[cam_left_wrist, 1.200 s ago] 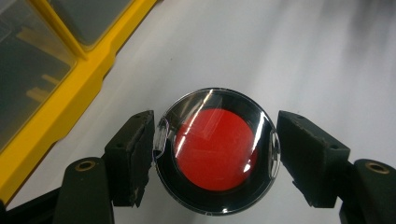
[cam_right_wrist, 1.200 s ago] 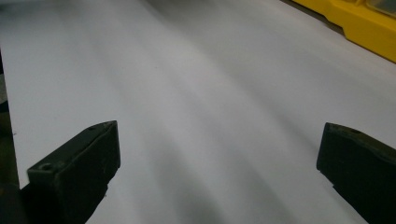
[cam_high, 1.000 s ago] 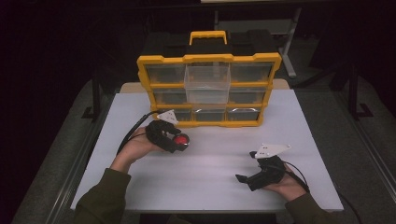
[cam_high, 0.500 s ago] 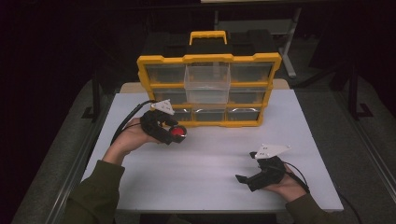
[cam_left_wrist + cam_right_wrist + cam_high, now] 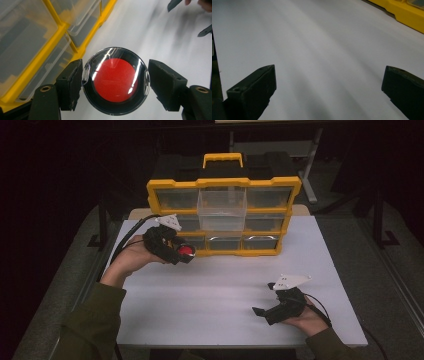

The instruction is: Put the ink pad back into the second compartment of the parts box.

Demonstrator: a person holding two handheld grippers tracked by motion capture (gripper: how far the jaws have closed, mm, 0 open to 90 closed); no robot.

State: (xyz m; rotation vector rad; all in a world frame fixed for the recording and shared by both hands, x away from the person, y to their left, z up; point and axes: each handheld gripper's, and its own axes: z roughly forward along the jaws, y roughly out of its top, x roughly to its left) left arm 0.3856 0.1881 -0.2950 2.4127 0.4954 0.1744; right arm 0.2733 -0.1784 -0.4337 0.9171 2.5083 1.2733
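Observation:
My left gripper (image 5: 183, 255) is held above the white table's left side, just in front of the yellow drawer organizer (image 5: 287, 185). It is shut on a round black case with a red disc under a clear lid (image 5: 186, 251). In the left gripper view the case (image 5: 115, 80) sits squarely between the two black pads (image 5: 72, 82), with the organizer's clear drawers (image 5: 30, 32) at the left. My right gripper (image 5: 262, 312) lies in the person's hand on the table at the front right. It is open and nothing is between its jaws (image 5: 329, 85).
The organizer stands upright at the back of the white table (image 5: 225, 285), a yellow handle (image 5: 222, 158) on top. Its clear top-middle drawer (image 5: 222, 205) sticks out toward me. Black cables trail from both grippers. Dark floor surrounds the table.
The left hand has lifted the red-disc case off the table and carried it up and back toward the organizer's lower-left drawers. The right gripper has stayed put.

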